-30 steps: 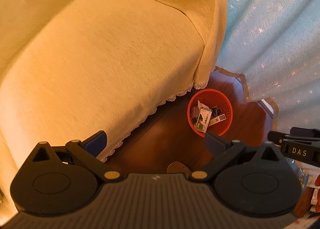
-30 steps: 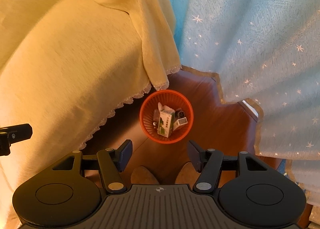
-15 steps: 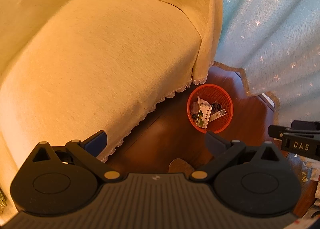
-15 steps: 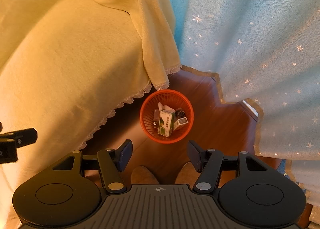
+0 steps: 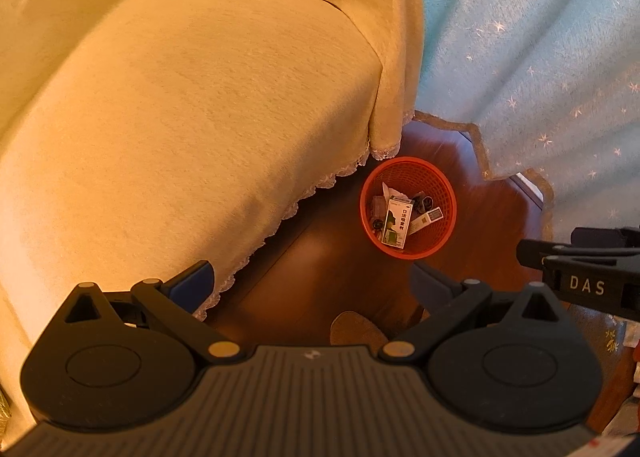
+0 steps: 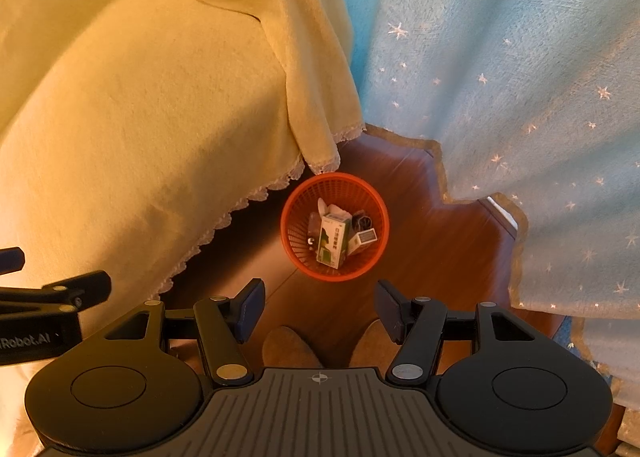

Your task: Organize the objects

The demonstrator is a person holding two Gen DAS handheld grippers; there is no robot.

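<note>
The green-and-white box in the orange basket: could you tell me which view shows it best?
The right wrist view: the green-and-white box sits nearly centred, in the orange basket. The left wrist view shows it off-centre.

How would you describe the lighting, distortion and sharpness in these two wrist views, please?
Left wrist view: warm amber light, fisheye bending of the yellow bedspread, dark vignetted corners, the orange basket sharp, the near left gripper body soft. Right wrist view: same warm cast, curved star curtain, basket contents legible, the right gripper slightly soft.

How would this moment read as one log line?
left tongs: open, empty | right tongs: open, empty | orange basket: on floor, holds green-white box
</note>
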